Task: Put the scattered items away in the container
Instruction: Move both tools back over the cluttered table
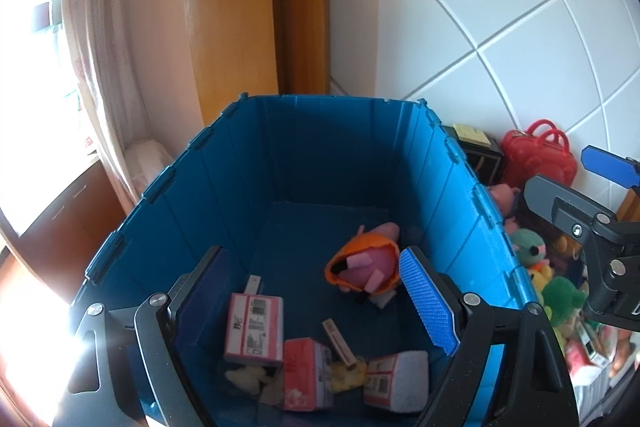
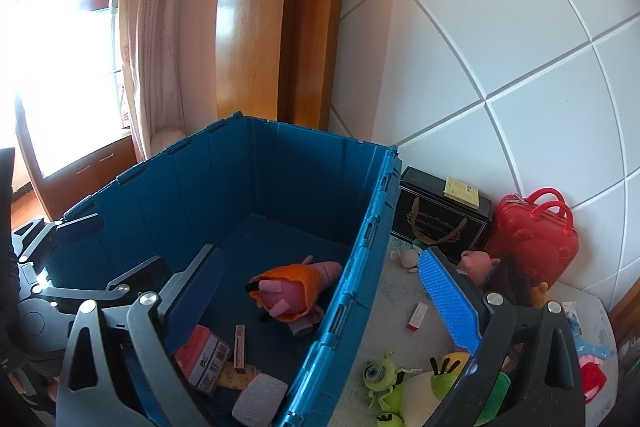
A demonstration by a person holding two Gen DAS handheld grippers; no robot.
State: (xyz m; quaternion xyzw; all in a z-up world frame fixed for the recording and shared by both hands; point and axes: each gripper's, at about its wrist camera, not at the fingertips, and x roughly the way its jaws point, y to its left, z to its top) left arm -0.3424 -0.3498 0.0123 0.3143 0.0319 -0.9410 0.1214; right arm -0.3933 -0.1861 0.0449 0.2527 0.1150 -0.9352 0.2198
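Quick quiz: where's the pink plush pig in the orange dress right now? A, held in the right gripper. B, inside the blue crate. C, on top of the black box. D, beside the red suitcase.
B: the pink plush pig lies on the floor of the blue crate, touching neither gripper.

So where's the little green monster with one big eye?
In the right wrist view, the green one-eyed monster lies outside the blue bin, low on the table to its right, beside a yellow and green plush.
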